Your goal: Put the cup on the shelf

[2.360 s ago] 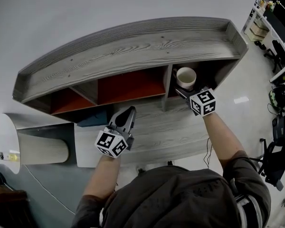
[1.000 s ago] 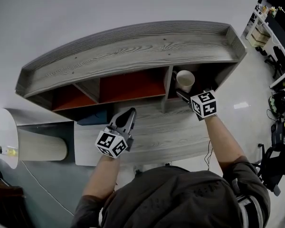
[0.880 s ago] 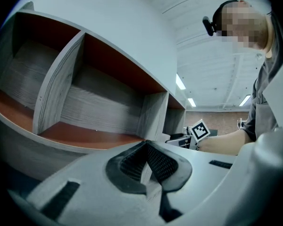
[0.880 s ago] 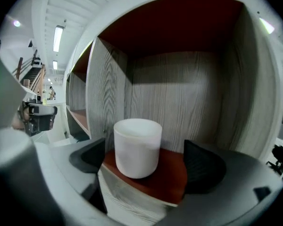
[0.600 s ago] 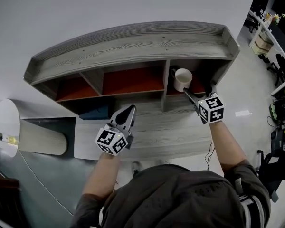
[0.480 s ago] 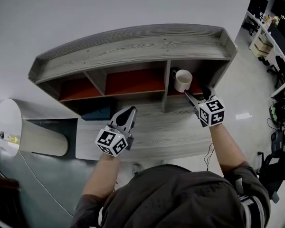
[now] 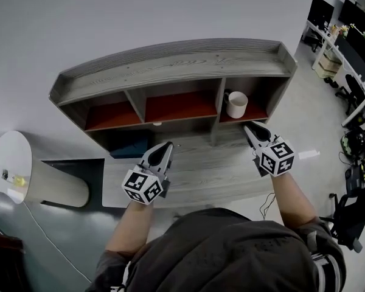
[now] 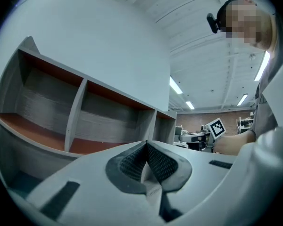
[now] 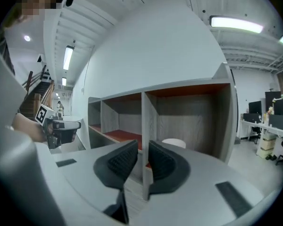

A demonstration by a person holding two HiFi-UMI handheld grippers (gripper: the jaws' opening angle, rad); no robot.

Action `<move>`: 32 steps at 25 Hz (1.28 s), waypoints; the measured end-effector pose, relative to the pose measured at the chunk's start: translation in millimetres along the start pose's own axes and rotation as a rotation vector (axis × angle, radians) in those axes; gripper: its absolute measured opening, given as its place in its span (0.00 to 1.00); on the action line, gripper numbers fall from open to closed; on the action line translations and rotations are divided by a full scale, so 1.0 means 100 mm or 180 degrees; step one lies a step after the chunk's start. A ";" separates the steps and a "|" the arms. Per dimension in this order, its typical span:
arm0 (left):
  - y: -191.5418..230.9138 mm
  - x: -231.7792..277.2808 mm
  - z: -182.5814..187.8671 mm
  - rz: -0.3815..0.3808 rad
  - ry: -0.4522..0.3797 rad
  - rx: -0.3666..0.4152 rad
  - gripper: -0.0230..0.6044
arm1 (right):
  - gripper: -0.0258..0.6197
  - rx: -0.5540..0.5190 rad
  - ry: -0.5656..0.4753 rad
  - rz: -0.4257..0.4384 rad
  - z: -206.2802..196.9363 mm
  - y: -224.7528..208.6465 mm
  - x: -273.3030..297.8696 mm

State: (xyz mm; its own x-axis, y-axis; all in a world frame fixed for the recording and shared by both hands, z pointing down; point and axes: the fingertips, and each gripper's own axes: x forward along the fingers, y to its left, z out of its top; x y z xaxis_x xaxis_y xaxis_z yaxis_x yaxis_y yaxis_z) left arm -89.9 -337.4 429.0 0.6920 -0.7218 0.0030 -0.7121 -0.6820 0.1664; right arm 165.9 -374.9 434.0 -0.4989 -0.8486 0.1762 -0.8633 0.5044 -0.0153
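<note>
A white cup (image 7: pixel 236 104) stands upright in the right compartment of the grey wooden shelf (image 7: pixel 170 62), on its red floor. My right gripper (image 7: pixel 250 128) hovers over the desk in front of that compartment, clear of the cup. Its jaws are closing, a narrow gap still shows and nothing is between them. In the right gripper view the cup (image 9: pixel 173 143) peeks out just behind the right gripper (image 9: pixel 142 147). My left gripper (image 7: pixel 165 146) rests over the desk below the middle compartment. The pads of the left gripper (image 8: pixel 146 142) meet, holding nothing.
The shelf stands on a grey wood desk (image 7: pixel 219 169). A dark blue box (image 7: pixel 129 145) sits under the shelf's left part. A white cylindrical lamp (image 7: pixel 24 175) lies at the left. Office desks and chairs (image 7: pixel 353 41) fill the far right.
My right gripper has let go of the cup, drawn back toward me and narrowed its jaws. The cup stays in the right compartment. My left gripper has held still.
</note>
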 end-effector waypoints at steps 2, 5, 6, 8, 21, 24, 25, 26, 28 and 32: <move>0.00 -0.09 0.03 -0.0006 -0.0012 -0.0010 0.04 | 0.10 0.0017 -0.0020 0.0007 0.02 0.08 -0.07; 0.02 -0.21 0.08 -0.0005 -0.0039 -0.0010 0.04 | 0.04 0.0019 -0.0062 0.0018 0.07 0.20 -0.14; 0.02 -0.25 0.10 -0.0006 -0.0049 -0.0003 0.04 | 0.03 0.0019 -0.0076 0.0032 0.08 0.25 -0.16; 0.02 -0.32 0.15 -0.0012 -0.0066 0.0033 0.04 | 0.03 0.0004 -0.0109 0.0075 0.12 0.35 -0.18; 0.17 -0.65 0.29 0.0153 -0.0143 0.0047 0.04 | 0.03 0.0076 -0.0190 0.0320 0.17 0.62 -0.09; 0.19 -0.70 0.29 0.0195 -0.0153 0.0042 0.04 | 0.03 0.0068 -0.0201 0.0348 0.19 0.64 -0.06; 0.20 -0.71 0.29 0.0207 -0.0158 0.0041 0.04 | 0.03 0.0058 -0.0204 0.0358 0.20 0.64 -0.06; 0.21 -0.72 0.30 0.0217 -0.0166 0.0041 0.04 | 0.03 0.0051 -0.0209 0.0367 0.20 0.65 -0.05; 0.21 -0.73 0.31 0.0231 -0.0177 0.0041 0.04 | 0.03 0.0049 -0.0219 0.0380 0.22 0.66 -0.04; 0.20 -0.73 0.32 0.0231 -0.0190 0.0044 0.04 | 0.03 0.0047 -0.0224 0.0390 0.23 0.66 -0.04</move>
State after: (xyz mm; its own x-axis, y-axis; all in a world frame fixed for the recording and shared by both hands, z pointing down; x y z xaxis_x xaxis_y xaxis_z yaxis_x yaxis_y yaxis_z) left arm -158.4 -301.7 400.3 0.6305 -0.7749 -0.0444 -0.7620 -0.6289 0.1544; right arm 109.3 -342.4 409.4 -0.6042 -0.7901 0.1028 -0.7964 0.6029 -0.0470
